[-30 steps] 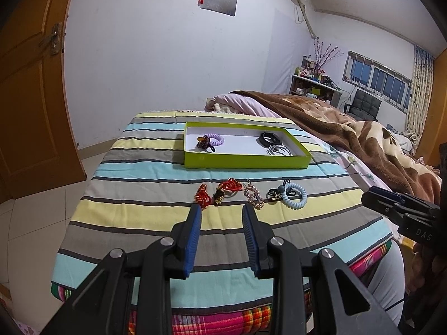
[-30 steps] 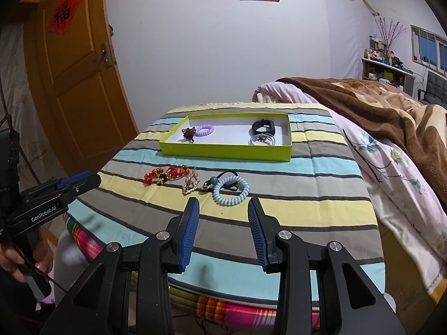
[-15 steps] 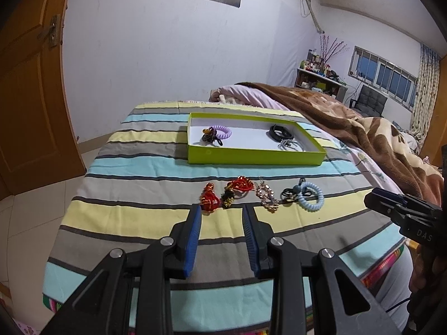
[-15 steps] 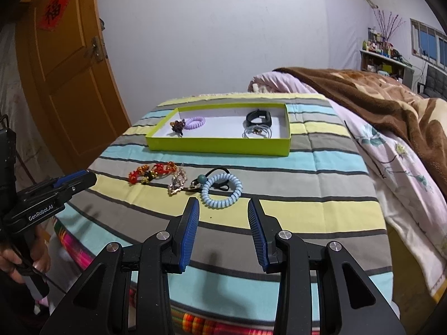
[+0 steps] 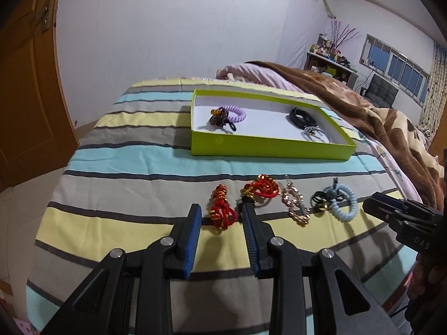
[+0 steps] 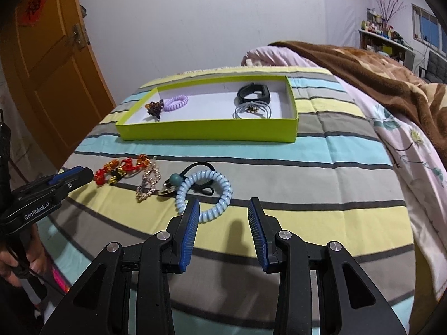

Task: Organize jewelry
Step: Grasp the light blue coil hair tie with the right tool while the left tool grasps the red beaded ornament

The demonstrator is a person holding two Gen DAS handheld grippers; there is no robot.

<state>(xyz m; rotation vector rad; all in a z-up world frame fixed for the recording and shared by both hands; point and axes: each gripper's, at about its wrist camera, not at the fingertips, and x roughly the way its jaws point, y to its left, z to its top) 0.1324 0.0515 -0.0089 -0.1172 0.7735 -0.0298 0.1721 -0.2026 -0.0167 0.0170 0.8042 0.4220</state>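
Note:
A lime-green tray (image 5: 268, 146) (image 6: 206, 132) rests on the striped cloth, holding a purple coil band (image 5: 236, 113), a black band (image 5: 300, 115) and a grey ring bundle (image 5: 314, 134). In front of it lie a red knotted bracelet (image 5: 220, 212), a second red bracelet (image 5: 261, 188), a gold chain (image 5: 294, 208) and a light-blue coil band (image 6: 206, 192). My left gripper (image 5: 221, 212) stands open, its tips either side of the nearest red bracelet, above it. My right gripper (image 6: 223, 205) is open just before the blue coil band, its left fingertip overlapping the band's near edge.
The striped table (image 5: 134, 164) ends at its left and near edges, with an orange door (image 6: 53, 64) beyond. A bed with a brown blanket (image 6: 377, 67) borders the right side. Each gripper shows at the edge of the other's view, held by a hand (image 6: 16, 256).
Both grippers have come forward and lower toward the row of loose jewelry. The jaws have kept the same gap. The jewelry has not moved.

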